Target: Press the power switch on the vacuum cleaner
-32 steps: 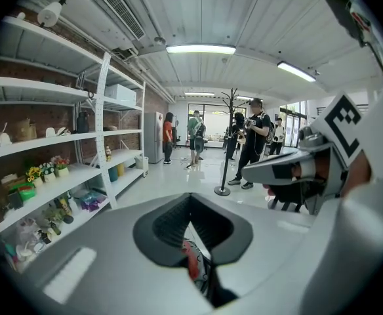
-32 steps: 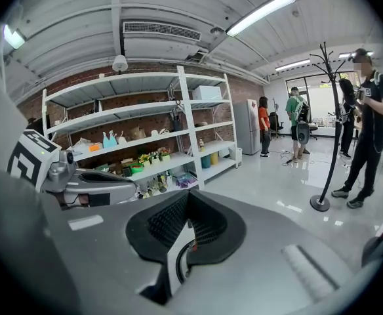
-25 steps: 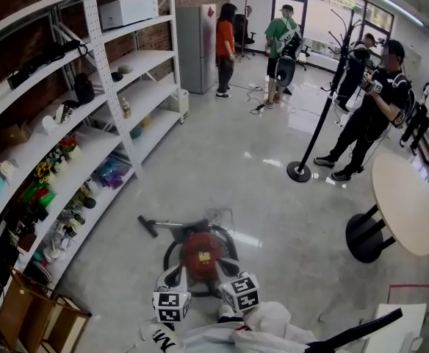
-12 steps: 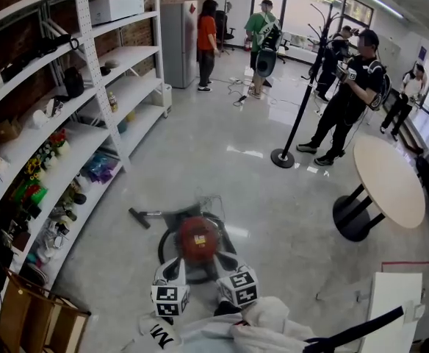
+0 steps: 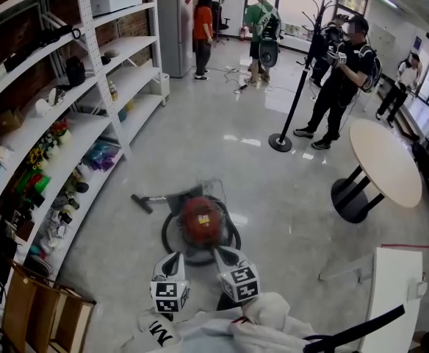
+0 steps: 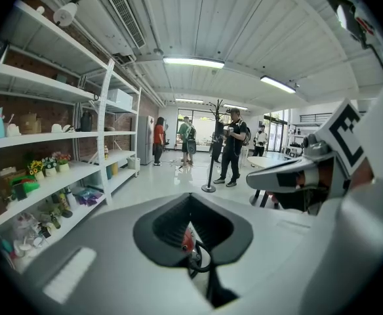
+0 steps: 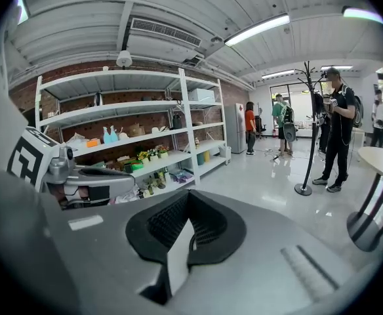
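Note:
The vacuum cleaner [image 5: 202,220] is a round red canister on the floor in the head view, with a black hose [image 5: 172,234] looped round it and a floor nozzle [image 5: 142,203] pointing left. My left gripper [image 5: 174,258] and right gripper [image 5: 223,254] are side by side just short of the hose ring, not touching it. Both stand shut with nothing held. Through the slit of the left gripper [image 6: 191,228] I see a sliver of the red vacuum [image 6: 187,240]. The right gripper [image 7: 186,225] shows only floor through its slit. No switch can be made out.
White shelving [image 5: 89,134] full of small items runs along the left, with wooden crates [image 5: 31,311] at its near end. A coat stand [image 5: 280,142], a round table [image 5: 383,164] and a white board [image 5: 394,300] are on the right. Several people stand farther back.
The head view has shifted. The vacuum cleaner now lies a little farther ahead of both grippers, whose tips were alongside its body a second ago. Both grippers have stayed shut.

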Demonstrator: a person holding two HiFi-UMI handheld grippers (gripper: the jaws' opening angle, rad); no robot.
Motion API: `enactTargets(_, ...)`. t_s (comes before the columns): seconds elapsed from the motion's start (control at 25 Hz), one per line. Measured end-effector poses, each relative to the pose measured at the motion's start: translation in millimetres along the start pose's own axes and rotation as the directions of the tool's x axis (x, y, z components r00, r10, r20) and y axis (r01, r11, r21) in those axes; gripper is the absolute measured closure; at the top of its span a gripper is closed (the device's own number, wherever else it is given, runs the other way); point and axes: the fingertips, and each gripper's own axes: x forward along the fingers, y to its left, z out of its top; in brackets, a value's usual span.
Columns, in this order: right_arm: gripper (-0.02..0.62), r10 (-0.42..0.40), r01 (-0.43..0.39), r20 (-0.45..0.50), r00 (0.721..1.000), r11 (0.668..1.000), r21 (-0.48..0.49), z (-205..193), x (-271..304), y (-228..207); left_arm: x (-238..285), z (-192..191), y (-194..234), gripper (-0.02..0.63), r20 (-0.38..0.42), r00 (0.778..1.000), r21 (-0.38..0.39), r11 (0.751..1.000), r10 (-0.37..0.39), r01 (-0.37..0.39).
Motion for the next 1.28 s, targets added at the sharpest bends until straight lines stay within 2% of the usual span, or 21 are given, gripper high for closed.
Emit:
enactTargets(0.48, 0.595, -0.013, 0.015, -0.060, 0.998, 0.999, 0.030, -37, -41, 30, -40, -27, -20, 0.606, -0.040, 0.999, -0.023, 0.999, -0.037, 0.036)
enactTargets(0.92, 0.595, -0.015, 0.018, -0.070, 0.997, 0.999, 0.042, -50, -48, 21, -42, -42, -38, 0.606, -0.085, 0.995, -0.022, 0.999, -0.049, 0.048)
enactTargets(1.28, 0.595, 0.010, -0.005, -0.083, 0.997, 0.999, 0.052, -53, -63, 3, -35, -32, -66, 0.606, -0.087, 0.995, -0.017, 0.999, -0.047, 0.045)
